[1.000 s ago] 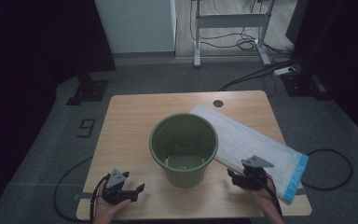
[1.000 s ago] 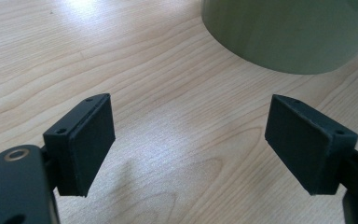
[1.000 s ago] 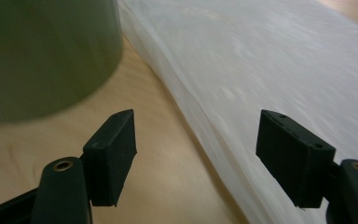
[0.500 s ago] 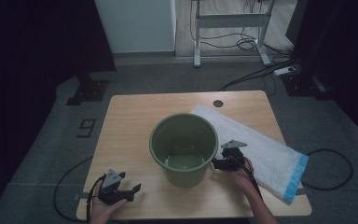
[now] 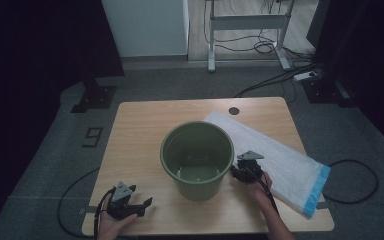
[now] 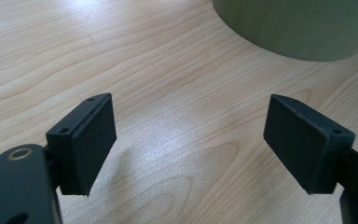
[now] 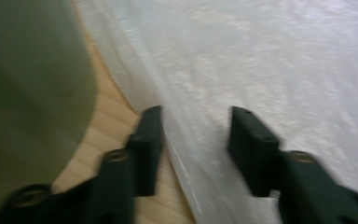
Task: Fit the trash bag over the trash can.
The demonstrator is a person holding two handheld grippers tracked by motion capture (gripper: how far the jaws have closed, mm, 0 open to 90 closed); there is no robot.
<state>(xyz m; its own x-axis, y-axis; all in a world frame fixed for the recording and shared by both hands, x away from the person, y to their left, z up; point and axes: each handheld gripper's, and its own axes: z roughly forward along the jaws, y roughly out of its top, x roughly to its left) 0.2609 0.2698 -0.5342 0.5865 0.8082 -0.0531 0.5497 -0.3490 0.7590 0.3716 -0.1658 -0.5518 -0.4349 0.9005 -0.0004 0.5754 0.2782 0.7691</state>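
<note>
A green bucket (image 5: pixel 197 160) stands upright in the middle of the wooden table (image 5: pixel 140 130). A white plastic bag (image 5: pixel 280 160) with a blue end lies flat to its right. My right gripper (image 5: pixel 239 172) sits low at the bag's near-left edge, close beside the bucket (image 7: pixel 28 93). Its jaws have just been closing. In the right gripper view (image 7: pixel 196 116) the edge of the bag (image 7: pixel 284 70) lies between them with a gap still showing, one jaw over bare wood and one over the plastic. My left gripper (image 5: pixel 142 205) rests open near the front left edge, nothing between its jaws (image 6: pixel 189 107), facing the bucket (image 6: pixel 298 28).
A small dark round hole (image 5: pixel 234 110) marks the table's far side. Beyond the table are a dark floor, cables (image 5: pixel 280 75) and the legs of a metal stand (image 5: pixel 245 22). Each gripper trails a cable off the front edge.
My right gripper moved from the front right of the table up and left to the bag's edge beside the bucket, and its jaws narrowed. The left gripper stayed put.
</note>
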